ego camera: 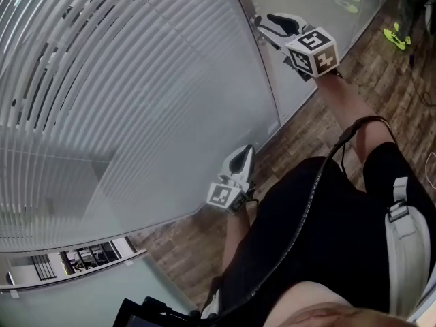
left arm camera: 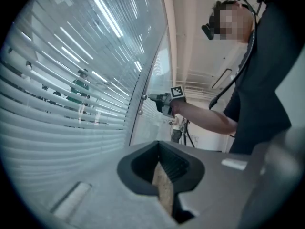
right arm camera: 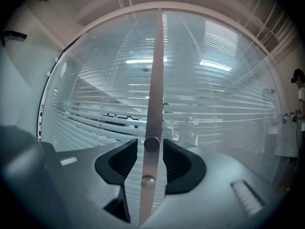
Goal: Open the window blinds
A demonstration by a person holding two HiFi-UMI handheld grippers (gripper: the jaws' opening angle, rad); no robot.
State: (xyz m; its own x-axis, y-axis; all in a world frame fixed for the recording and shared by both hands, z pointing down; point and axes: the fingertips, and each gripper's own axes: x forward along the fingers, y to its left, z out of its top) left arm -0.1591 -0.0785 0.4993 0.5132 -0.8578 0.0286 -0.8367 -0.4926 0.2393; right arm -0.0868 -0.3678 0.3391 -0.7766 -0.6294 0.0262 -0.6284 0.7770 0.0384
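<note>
Head view: the window blinds hang closed behind glass. The right gripper is raised at the metal strip beside them. The left gripper sits lower, near the wooden floor.

Left gripper view: the left gripper is clenched and empty, with the blinds to its left.

Right gripper view: the right gripper is released, its jaws flanking a round knob on the strip without pressing it. The blinds lie just behind.
</note>
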